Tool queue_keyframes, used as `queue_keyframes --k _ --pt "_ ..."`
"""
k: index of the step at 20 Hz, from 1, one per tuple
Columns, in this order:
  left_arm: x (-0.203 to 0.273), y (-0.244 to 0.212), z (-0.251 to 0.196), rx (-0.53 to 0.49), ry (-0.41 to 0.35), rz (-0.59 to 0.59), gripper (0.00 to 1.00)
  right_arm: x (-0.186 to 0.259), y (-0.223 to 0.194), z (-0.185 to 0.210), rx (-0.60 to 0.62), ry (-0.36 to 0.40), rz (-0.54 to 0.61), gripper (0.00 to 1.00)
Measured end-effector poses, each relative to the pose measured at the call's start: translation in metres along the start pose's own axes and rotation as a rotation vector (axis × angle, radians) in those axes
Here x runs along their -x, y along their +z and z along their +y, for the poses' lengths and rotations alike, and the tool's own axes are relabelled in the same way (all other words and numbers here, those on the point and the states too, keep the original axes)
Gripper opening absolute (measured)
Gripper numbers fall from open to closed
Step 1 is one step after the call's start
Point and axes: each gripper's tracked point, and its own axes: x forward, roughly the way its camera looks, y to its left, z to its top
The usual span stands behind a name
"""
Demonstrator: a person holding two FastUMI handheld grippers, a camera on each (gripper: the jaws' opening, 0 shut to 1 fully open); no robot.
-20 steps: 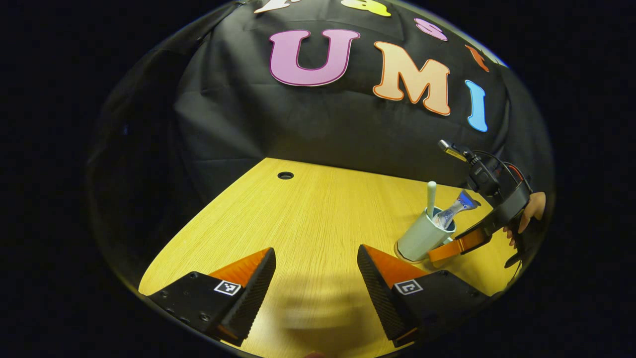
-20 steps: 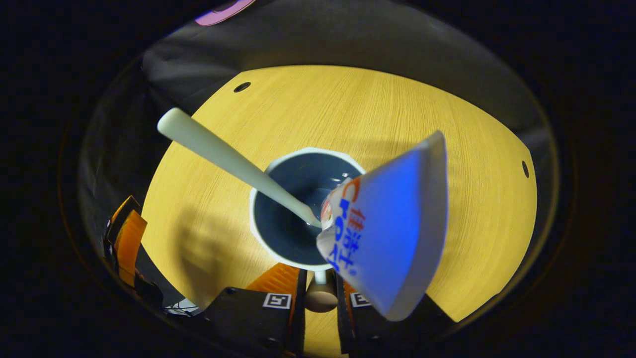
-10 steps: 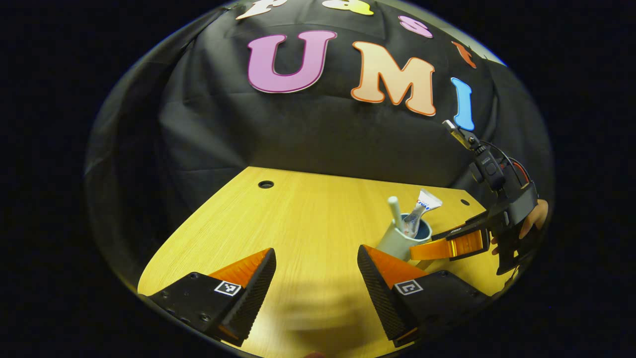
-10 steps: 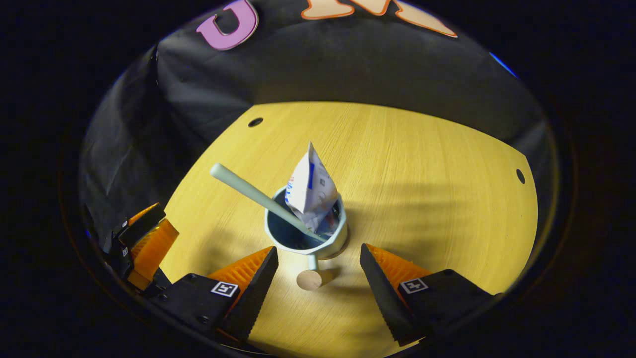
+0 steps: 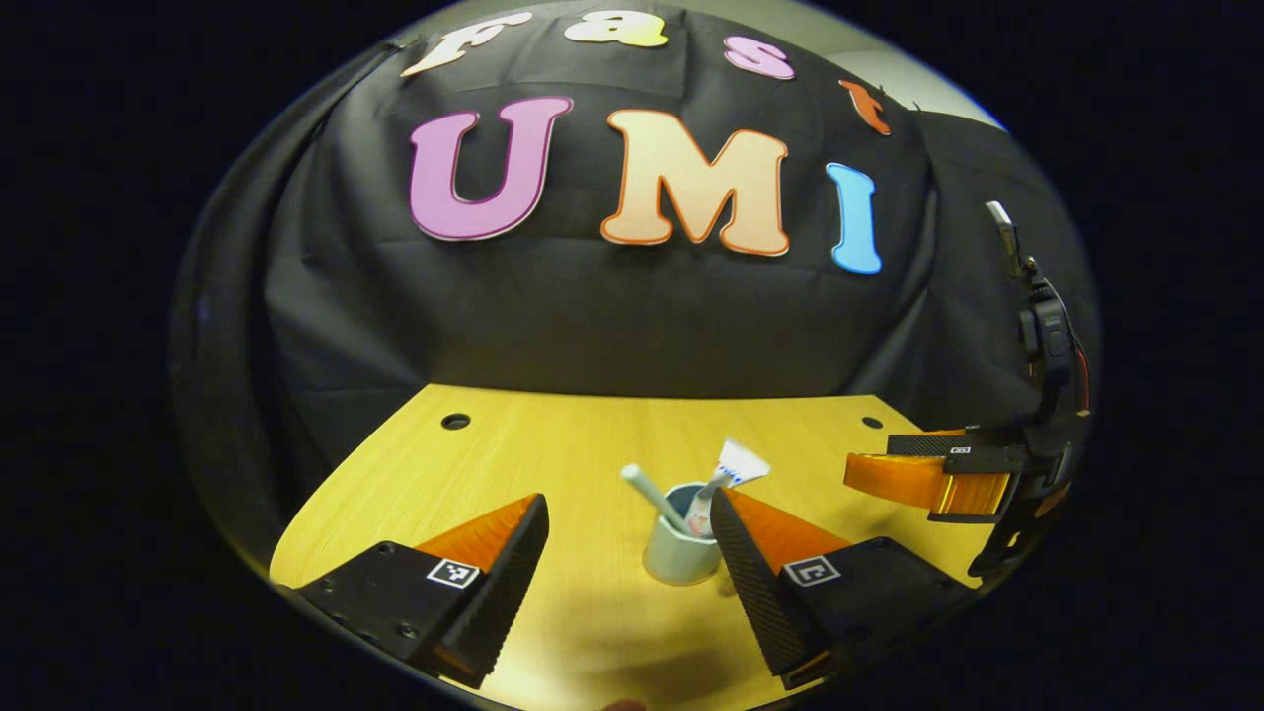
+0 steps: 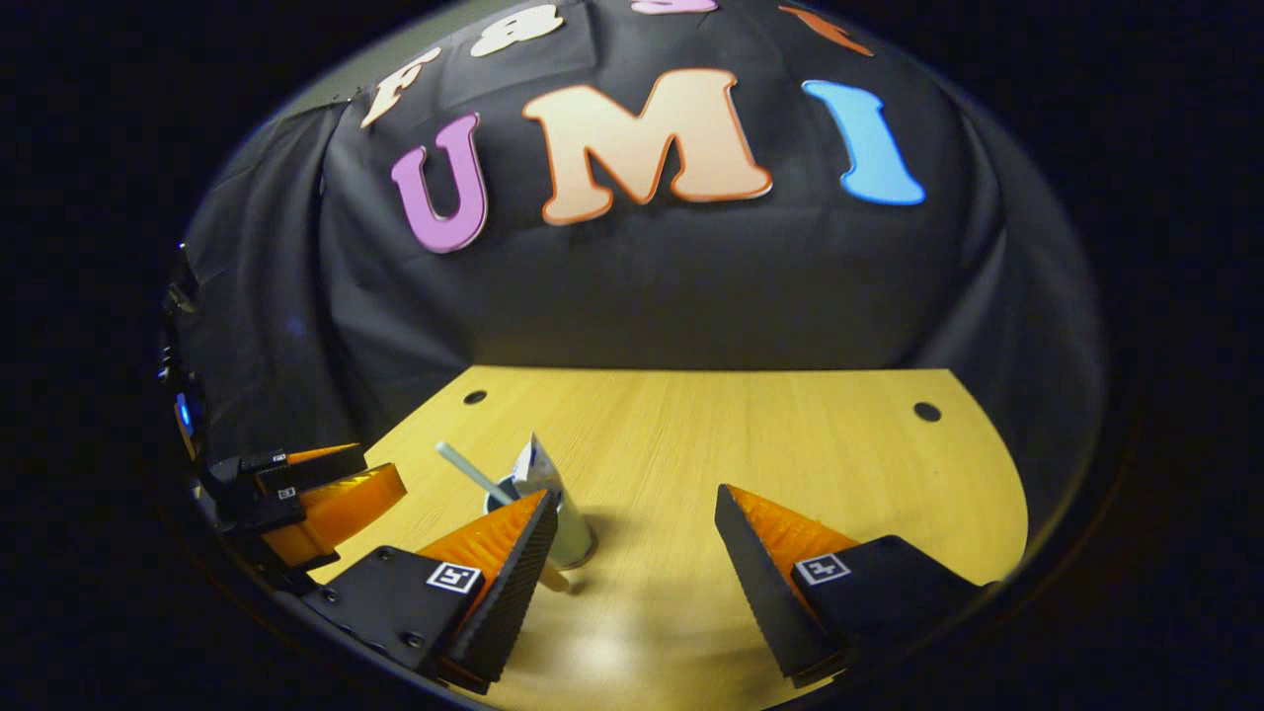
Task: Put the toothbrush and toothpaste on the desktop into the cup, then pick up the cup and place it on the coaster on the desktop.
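Now cup point(image 5: 679, 555) mid-desk point(image 5: 553, 454), toothbrush point(image 5: 647, 489) and toothpaste point(image 5: 726, 474) apparently inside; both hand-held grippers spread, empty.

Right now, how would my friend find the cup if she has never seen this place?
Look at the yellow wooden table in front of the black cloth wall. Near its front stands a pale cup, upright. It is the thing with a toothbrush handle and a toothpaste tube sticking out of its top.

Toothbrush point(image 5: 652, 495) and toothpaste point(image 5: 726, 474) stand in the cup point(image 5: 679, 558) on the desktop point(image 5: 553, 444).
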Motion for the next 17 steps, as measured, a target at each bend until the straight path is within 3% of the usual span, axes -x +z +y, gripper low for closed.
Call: queue_keyframes --k 6,13,14,17 --pt "0.02 0.043 -0.042 0.04 0.001 -0.12 0.95 0.056 0.046 -0.035 -0.001 -0.102 -0.254 0.99" --pt "0.042 0.074 -0.05 0.038 0.018 -0.209 0.94 0.085 0.071 -0.036 -0.022 -0.081 -0.333 0.99" --pt "0.046 0.077 -0.049 0.037 0.023 -0.215 0.94 0.088 0.074 -0.037 -0.017 -0.084 -0.348 0.95" --pt "0.053 0.087 -0.043 0.045 0.033 -0.245 0.94 0.094 0.088 -0.034 -0.002 -0.071 -0.398 0.99"
